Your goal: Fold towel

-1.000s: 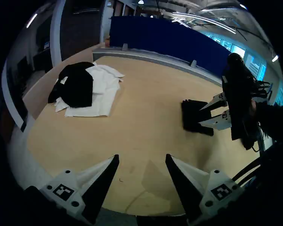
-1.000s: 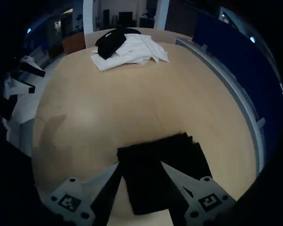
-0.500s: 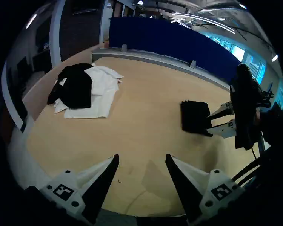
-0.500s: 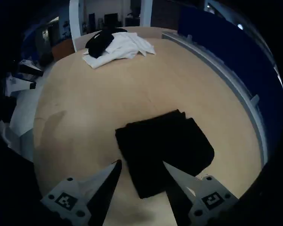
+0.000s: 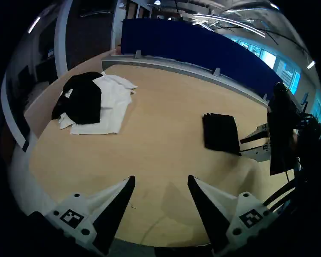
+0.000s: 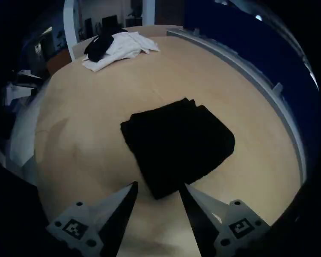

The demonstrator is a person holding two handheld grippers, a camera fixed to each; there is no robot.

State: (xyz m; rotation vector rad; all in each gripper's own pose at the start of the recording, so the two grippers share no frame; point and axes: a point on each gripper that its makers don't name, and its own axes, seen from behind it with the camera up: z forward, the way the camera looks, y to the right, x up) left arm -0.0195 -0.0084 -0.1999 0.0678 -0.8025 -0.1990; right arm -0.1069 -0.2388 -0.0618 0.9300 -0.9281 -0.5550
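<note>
Right gripper view: the right gripper [image 6: 157,183] is held wide open and empty, its finger bases cut off at 6 o'clock. The folded black towel [image 6: 177,145] is laid flat on the table [image 6: 83,141]. Its near corner is seen between the fingertips, and its long axis runs roughly 11 to 5. A clothes pile [image 6: 113,47] is blurred at 11 o'clock. Left gripper view: the left gripper [image 5: 160,176] is likewise spread, empty.
</note>
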